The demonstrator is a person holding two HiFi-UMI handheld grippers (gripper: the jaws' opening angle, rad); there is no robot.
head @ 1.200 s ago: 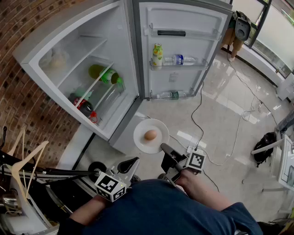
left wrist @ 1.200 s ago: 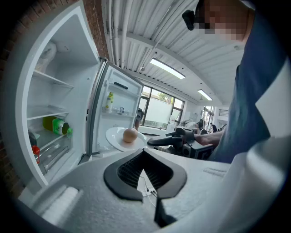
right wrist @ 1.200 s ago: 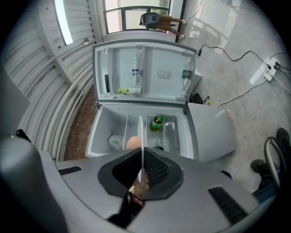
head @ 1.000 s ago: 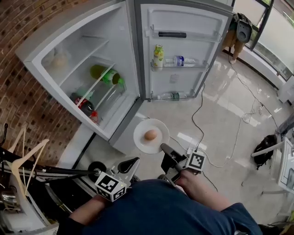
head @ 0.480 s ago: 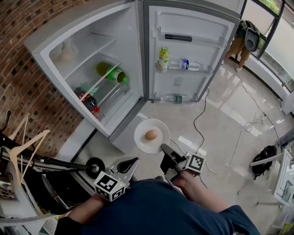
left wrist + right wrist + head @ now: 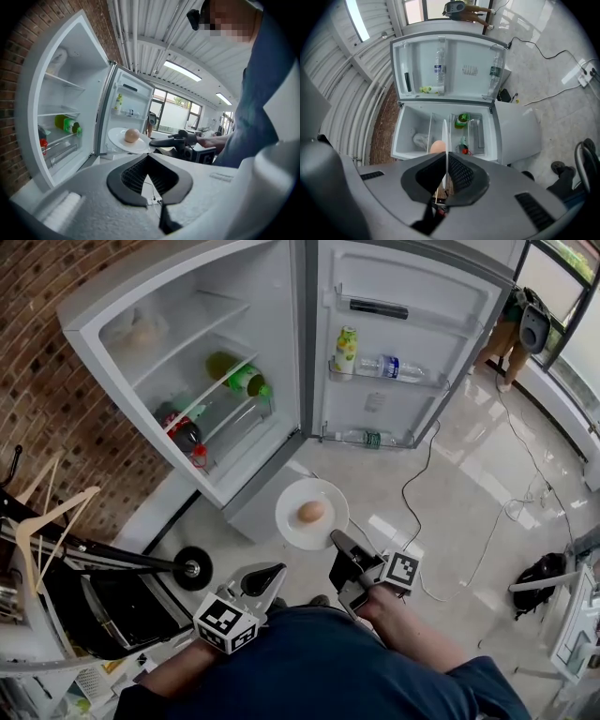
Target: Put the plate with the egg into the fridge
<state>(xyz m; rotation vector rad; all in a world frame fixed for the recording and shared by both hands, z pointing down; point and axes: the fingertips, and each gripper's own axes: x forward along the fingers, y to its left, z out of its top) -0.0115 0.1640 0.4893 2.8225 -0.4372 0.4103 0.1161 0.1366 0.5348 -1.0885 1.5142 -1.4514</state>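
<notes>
A white plate with a brown egg on it hangs level over the floor, in front of the open fridge. My right gripper is shut on the plate's near rim. In the right gripper view the plate stands edge-on between the jaws, with the egg to its left and the fridge behind. My left gripper is held low beside my body, shut and empty. In the left gripper view the plate, egg and right gripper show ahead.
The fridge shelves hold a green bottle, dark bottles with red caps and a pale bag. The open door carries drink bottles. A cable runs over the floor. A rack with hangers stands at left.
The fridge has slid right and grown larger in the head view as the person moves toward it. The plate stays level in the right gripper; the left gripper holds its place.
</notes>
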